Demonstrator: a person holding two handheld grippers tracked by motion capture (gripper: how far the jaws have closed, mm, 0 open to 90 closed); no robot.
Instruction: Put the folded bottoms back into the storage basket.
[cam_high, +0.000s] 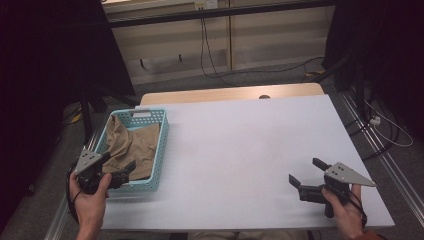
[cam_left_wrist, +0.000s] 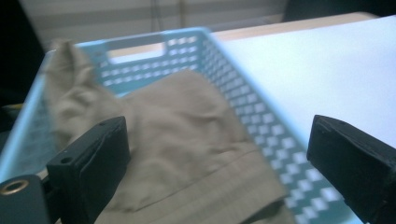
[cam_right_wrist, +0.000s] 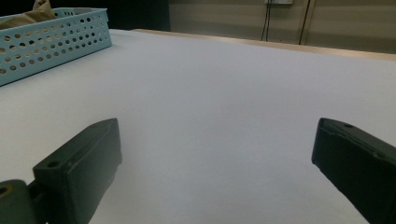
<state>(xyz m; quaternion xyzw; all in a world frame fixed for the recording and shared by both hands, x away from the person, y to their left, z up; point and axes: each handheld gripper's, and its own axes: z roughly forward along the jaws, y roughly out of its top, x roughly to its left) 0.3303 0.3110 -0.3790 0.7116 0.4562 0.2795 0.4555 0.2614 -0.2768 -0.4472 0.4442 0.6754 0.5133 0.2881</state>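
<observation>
Fingers (cam_left_wrist: 88, 163) of the left gripper (cam_high: 118, 170) were spread wide, nothing between them, hovering over the near end of the teal basket (cam_high: 161, 150) at the counter's (cam_high: 250, 150) left side. Tan cloth (cam_high: 131, 145) lay crumpled inside the basket, one part riding up the far-left wall. Right gripper (cam_high: 305, 174) sat low over the near-right counter, fingers (cam_right_wrist: 79, 168) also wide and empty, well apart from the basket. A hand (cam_high: 91, 200) held the left gripper, another hand (cam_high: 347, 212) held the right.
</observation>
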